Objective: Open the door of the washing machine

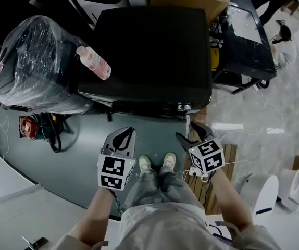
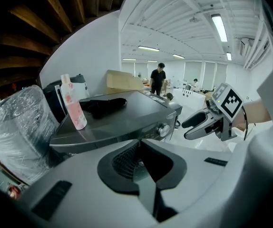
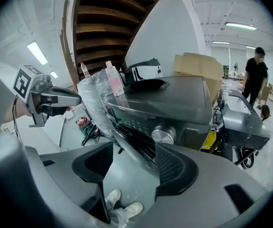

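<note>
The washing machine [image 1: 154,51] stands straight ahead of the person, a dark box seen from above in the head view, with its front edge facing the person's shoes [image 1: 157,163]. Its door does not show clearly in any view. The right gripper view shows only the control panel with 1 round knob [image 3: 162,134] and a dark front below it.

The left gripper [image 1: 123,134] hangs low in front of the machine, apart from it. In the left gripper view its 2 jaws are drawn together [image 2: 139,148], their tips meeting with only a thin wedge of gap behind them, and nothing is held between them.

The right gripper [image 1: 186,129] sits just below the machine's front right corner. In the right gripper view its jaws stand wide apart [image 3: 129,165], with floor and the shoes [image 3: 122,203] visible between them. A slanted grey bar on the machine's front runs across that gap close to the ribbed pad, but I cannot tell whether it touches.

A pink-and-white bottle [image 1: 93,62] is on the machine's top at its left edge, upright in the left gripper view [image 2: 73,103]. A large bundle wrapped in clear plastic [image 1: 35,61] sits just beside the machine on the left. A dark cloth [image 2: 103,106] lies on the top. 1 person in black [image 2: 159,80] stands well behind.
</note>
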`<state>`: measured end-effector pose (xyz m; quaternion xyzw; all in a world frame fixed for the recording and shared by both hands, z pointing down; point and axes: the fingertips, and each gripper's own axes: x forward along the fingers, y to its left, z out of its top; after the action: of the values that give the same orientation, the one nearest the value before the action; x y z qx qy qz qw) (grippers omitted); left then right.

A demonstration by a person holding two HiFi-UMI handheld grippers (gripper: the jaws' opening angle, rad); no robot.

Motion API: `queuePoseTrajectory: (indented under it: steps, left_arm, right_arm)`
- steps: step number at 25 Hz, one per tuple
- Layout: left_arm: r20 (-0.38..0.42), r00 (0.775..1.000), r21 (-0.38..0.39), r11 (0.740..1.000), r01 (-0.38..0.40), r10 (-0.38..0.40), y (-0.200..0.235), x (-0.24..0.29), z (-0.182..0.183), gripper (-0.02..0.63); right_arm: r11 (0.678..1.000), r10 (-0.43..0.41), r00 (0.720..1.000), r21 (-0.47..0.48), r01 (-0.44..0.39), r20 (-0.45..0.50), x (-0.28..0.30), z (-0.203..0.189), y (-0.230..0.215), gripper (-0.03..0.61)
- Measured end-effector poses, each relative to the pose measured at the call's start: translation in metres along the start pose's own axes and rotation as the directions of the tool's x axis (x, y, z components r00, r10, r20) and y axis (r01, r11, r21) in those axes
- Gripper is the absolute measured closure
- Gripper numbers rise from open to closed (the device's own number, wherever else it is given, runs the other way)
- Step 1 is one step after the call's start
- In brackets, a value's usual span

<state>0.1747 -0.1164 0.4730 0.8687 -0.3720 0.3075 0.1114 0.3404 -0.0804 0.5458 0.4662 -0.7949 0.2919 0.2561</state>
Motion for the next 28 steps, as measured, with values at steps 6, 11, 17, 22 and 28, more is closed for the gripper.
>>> queuePoseTrajectory:
  steps: [6,11,17,22,28]
  left_arm:
    - [-0.054,0.998,-0.045,0.999,0.029,-0.032,0.004,0.030,-0.033,0.583]
    - [-0.101,0.993,-0.063,0.997,0.049,-0.055,0.006,0.052,-0.064,0.583]
    - [-0.134,0.988,-0.092,0.994,0.065,-0.077,0.006,0.075,-0.092,0.583]
    - [-0.155,0.982,-0.117,0.989,0.086,-0.103,0.007,0.092,-0.114,0.583]
    - [-0.195,0.972,-0.175,0.980,0.095,-0.129,0.007,0.114,-0.137,0.583]
  right_arm:
    - [1.000,-0.001,0.997,-0.005,0.001,-0.081,0.046,-0.030,-0.016,0.298]
    - [1.000,-0.008,0.992,0.005,0.008,-0.123,0.082,-0.052,-0.029,0.307]
    - [1.000,-0.001,0.985,-0.010,-0.001,-0.172,0.116,-0.076,-0.041,0.311]
    - [0.998,0.006,0.977,-0.054,-0.018,-0.214,0.140,-0.093,-0.045,0.316]
    - [0.995,-0.009,0.971,-0.099,-0.016,-0.241,0.163,-0.104,-0.056,0.345]
